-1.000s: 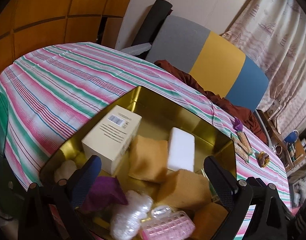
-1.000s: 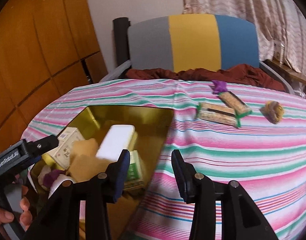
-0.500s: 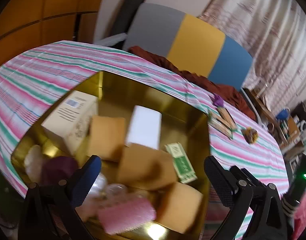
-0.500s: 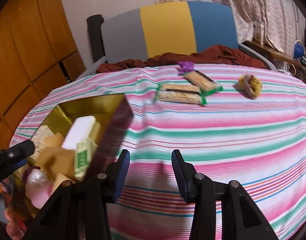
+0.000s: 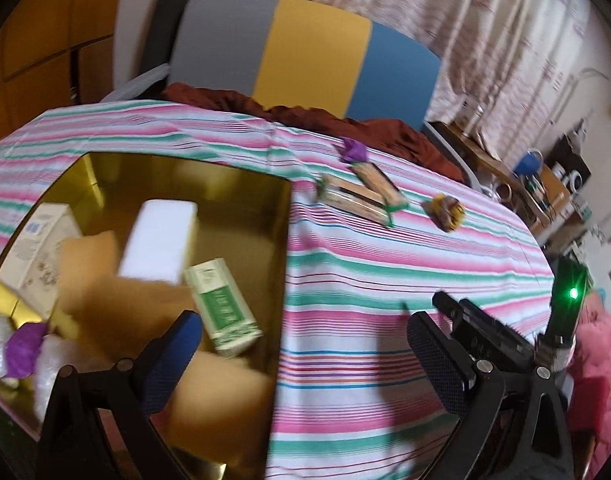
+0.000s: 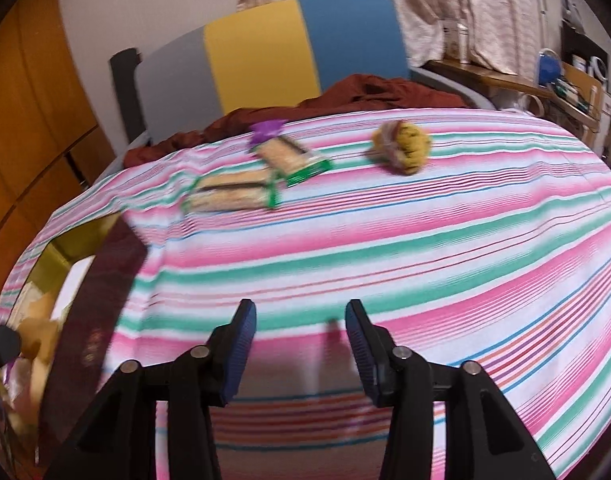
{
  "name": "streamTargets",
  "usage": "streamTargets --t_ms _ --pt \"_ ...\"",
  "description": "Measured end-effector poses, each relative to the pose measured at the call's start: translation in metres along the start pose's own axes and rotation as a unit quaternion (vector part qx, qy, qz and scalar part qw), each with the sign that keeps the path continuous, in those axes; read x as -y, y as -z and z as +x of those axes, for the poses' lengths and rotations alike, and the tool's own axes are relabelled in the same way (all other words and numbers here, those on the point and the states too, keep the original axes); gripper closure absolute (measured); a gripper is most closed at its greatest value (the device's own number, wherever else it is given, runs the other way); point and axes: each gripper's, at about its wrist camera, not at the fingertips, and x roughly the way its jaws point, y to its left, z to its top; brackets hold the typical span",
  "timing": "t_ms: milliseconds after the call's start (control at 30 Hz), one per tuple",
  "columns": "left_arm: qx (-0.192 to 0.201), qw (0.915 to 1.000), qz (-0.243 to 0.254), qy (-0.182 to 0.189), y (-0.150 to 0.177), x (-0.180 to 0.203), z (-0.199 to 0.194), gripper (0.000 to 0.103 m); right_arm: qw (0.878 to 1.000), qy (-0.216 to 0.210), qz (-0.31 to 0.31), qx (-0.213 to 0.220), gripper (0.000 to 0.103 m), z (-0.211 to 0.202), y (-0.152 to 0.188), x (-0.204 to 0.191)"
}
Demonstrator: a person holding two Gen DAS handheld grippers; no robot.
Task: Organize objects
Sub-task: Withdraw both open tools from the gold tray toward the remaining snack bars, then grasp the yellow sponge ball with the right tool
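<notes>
I see dim, warm indoor light and strong fisheye bending with dark corners. Motion blur smears the striped tablecloth (image 6: 385,240) and snack packets (image 6: 229,196). The gold tin (image 5: 241,184) glares near its lower rim.

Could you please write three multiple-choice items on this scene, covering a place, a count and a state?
1. Where is the green carton?
A. inside the gold tin
B. on the striped cloth
C. on the chair

2. How many long wrapped snack bars lie on the cloth?
A. one
B. two
C. four

3. What is between the right gripper jaws?
A. a sponge
B. a snack bar
C. nothing

Answers: 1 A, it lies among the sponges within the tin's walls. 2 B, two bars lie side by side. 3 C, only cloth shows in the gap.
</notes>
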Motion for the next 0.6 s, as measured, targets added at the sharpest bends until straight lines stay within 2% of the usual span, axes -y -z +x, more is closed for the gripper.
streamTargets --t_ms 200,267,467,600 --pt "-0.017 0.9993 0.031 0.009 -0.001 0.028 0.020 0.000 0.999 0.019 0.025 0.008 0.053 0.010 -0.023 0.037" --pt "-0.024 0.9989 0.038 0.011 -0.001 0.036 0.028 0.000 0.999 0.028 0.020 0.013 0.043 0.015 -0.036 0.044" --pt "-0.037 0.9976 0.056 0.016 0.001 0.054 0.046 0.000 0.996 0.058 0.028 0.059 0.035 0.037 -0.098 0.069" --pt "-0.043 0.9970 0.064 0.011 0.001 0.060 0.054 0.000 0.995 0.075 0.016 0.058 0.035 0.068 -0.131 0.076"
